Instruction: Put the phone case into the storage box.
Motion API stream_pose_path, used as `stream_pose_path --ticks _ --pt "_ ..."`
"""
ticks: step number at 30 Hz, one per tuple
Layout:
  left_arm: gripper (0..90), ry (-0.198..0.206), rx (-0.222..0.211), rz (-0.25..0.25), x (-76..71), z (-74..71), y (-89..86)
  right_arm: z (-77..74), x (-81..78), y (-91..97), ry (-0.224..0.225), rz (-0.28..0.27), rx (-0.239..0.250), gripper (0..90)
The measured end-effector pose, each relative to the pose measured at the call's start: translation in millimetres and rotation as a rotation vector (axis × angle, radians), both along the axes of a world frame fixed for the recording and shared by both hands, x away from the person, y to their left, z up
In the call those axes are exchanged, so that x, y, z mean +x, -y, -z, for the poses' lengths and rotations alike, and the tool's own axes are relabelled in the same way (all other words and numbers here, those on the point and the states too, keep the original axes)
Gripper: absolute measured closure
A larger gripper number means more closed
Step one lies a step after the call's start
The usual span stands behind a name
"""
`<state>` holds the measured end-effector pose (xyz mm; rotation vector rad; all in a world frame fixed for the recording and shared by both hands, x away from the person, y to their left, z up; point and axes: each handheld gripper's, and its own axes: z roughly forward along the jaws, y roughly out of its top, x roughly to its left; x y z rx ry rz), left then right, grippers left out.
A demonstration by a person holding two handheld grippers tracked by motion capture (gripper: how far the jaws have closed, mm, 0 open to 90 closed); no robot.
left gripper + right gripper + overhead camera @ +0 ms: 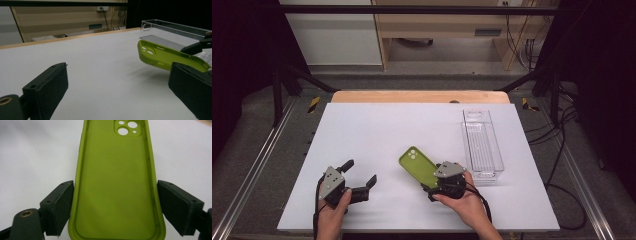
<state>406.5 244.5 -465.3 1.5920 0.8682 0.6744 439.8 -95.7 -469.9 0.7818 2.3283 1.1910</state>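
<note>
Near the front right of the table (362, 125), I have the green phone case (115, 185) pinched across its width in my right gripper (115, 207), both pads pressing on its long side walls close to the bottom end, so the camera cut-outs point away from me. From the left gripper view the case (162, 56) looks lifted and tilted, its far end clear of the white surface with a shadow under it. My left gripper (357, 177) sits apart on the left, jaws wide and holding nothing. I judge the case to be very light and soft, a rubbery shell with no phone inside, so it will flex and bow inward if squeezed hard across the open walls. Its matte skin should give good friction, and I doubt it will slip. It isn't fragile, but held by one end it may droop or twist. A steadier hold would be nearer the middle of the long edges. The clear tray (482, 145) lies just to the right, a likely place for it.
</note>
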Motion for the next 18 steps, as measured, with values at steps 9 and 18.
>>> stream_pose_path --ticks 9,18 --pt "1.4 -0.008 -0.021 0.011 -0.7 -5.5 5.9 -8.0 -7.3 9.1 0.099 0.029 0.056 17.3" --pt "1.3 -0.020 -0.044 0.053 4.5 -22.0 22.7 -13.5 -9.9 12.2 0.142 0.046 0.095 17.4"
